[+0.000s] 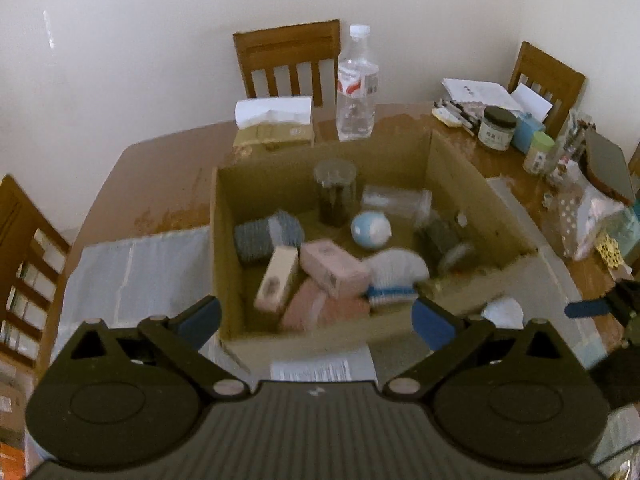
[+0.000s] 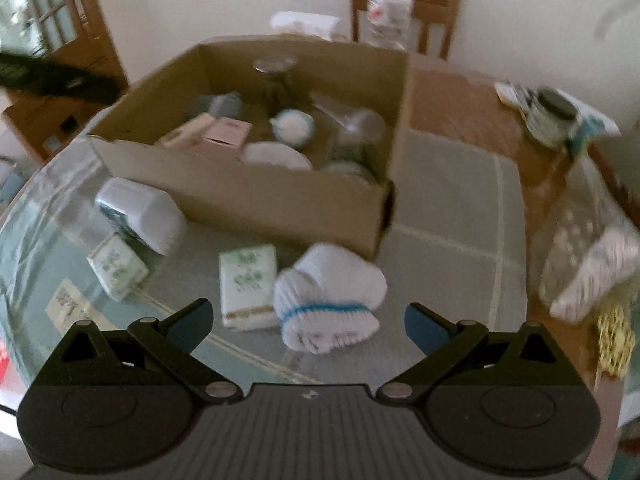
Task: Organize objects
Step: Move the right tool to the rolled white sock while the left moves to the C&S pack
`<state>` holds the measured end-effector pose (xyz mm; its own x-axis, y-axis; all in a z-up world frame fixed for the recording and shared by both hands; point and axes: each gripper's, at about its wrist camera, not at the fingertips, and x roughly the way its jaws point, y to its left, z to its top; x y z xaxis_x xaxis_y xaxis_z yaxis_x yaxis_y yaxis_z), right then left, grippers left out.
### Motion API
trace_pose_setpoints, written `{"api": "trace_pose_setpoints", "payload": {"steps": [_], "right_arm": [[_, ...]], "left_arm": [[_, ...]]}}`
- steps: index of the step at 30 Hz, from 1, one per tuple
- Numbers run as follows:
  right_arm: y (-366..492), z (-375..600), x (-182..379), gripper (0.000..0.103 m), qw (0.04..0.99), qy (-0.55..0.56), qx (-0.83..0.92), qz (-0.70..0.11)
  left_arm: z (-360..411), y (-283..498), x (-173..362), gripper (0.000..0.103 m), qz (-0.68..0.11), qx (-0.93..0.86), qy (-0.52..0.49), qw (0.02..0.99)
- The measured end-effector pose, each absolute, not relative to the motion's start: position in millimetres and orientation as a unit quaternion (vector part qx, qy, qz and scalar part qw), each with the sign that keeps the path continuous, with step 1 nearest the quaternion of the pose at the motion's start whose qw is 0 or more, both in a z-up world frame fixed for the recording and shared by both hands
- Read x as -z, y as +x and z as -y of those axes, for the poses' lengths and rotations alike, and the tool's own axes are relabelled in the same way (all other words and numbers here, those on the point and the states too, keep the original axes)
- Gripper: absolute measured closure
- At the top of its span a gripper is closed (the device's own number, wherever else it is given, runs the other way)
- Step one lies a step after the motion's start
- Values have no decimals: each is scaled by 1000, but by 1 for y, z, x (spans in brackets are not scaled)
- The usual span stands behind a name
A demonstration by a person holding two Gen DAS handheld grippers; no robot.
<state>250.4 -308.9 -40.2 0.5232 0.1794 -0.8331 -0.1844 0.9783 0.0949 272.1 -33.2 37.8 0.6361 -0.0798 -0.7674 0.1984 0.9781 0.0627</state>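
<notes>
The left tongs (image 1: 316,316) hang spread wide over the near wall of the cardboard box (image 1: 460,176) with nothing between their blue pads. Inside the box lie a pink carton (image 1: 334,268), a beige carton (image 1: 276,280), a grey ribbed roll (image 1: 264,236), a blue and white ball (image 1: 370,229), a dark jar (image 1: 335,194) standing upright at the far side, and a white sock with a blue band (image 1: 394,278) near the right.

The right tongs (image 2: 306,320) are also spread wide and empty, poised just above a rolled white sock with a blue stripe (image 2: 328,300) that lies on the counter (image 2: 452,220) just in front of the box's near wall. Left of that sock lie 2 green-printed tissue packs (image 2: 246,280) and a white pouch (image 2: 140,214). A water bottle (image 1: 357,84) stands beyond the box.
</notes>
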Motion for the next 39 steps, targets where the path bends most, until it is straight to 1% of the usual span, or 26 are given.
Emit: {"api": "trace_pose_setpoints", "payload": {"steps": [8,17,24,30,36,39], "right_arm": [[250,313,62,0,875,7,-79,-478],[250,318,71,0,873,46,-62,-482],[269,316,67,0,881,43,-53,-468],[289,311,76,0,881,45,-36,-469],[291,315,85,0,876,47,-30,-479],[284,319,83,0,876,28,-35,-481]], "left_arm": [[33,237,-3,2,-433,50,51,898],[35,211,45,2,-466,15,36,884],[33,205,54,2,-479,5,40,877],[27,206,56,2,-483,-2,27,875],[29,211,58,2,-486,1,29,873],[30,213,60,2,-489,5,31,872]]}}
